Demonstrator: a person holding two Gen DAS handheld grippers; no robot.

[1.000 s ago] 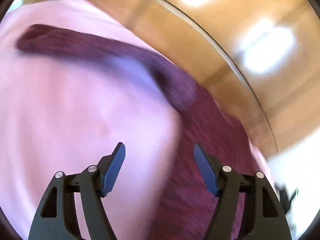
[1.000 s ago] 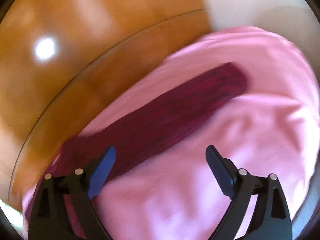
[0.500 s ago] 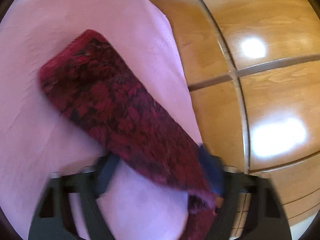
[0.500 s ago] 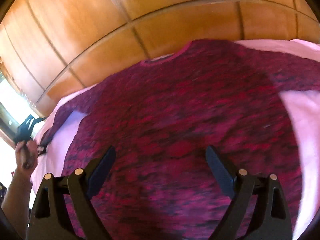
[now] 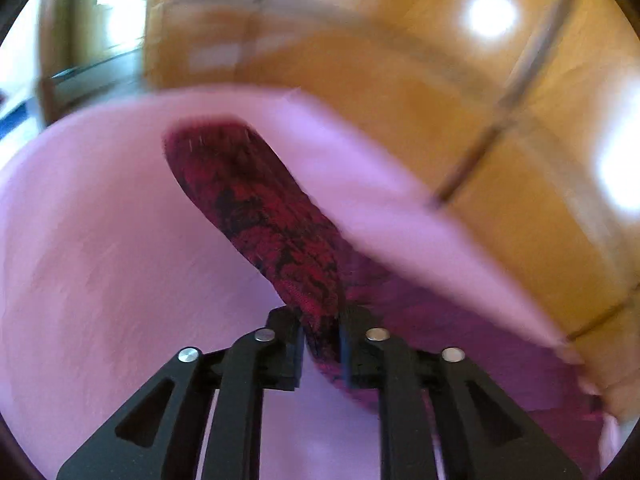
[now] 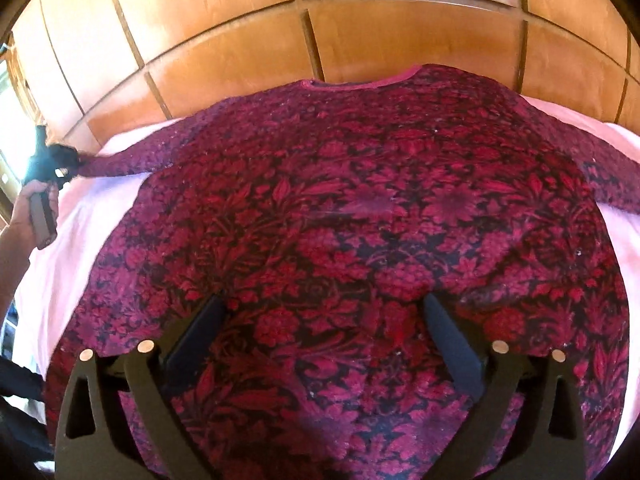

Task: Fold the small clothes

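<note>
A dark red floral-patterned sweater [image 6: 360,216] lies spread flat on a pink cloth [image 6: 72,240], neckline toward the far edge, sleeves out to both sides. My left gripper [image 5: 322,344] is shut on the sweater's sleeve [image 5: 256,208], which stretches away from the jaws over the pink cloth [image 5: 100,260]. The left gripper also shows in the right wrist view [image 6: 54,164] at the left sleeve's end, held by a hand. My right gripper [image 6: 324,320] is open and empty, hovering over the sweater's lower body.
A wooden panelled surface [image 6: 248,40] lies beyond the pink cloth's far edge, also in the left wrist view [image 5: 460,112]. A bright window area [image 5: 112,12] is at the upper left. The person's forearm [image 6: 12,248] is at the left edge.
My left gripper has closed on the sleeve, open one second ago. The right gripper has swung from the sleeve area to above the sweater's body and has steadied there.
</note>
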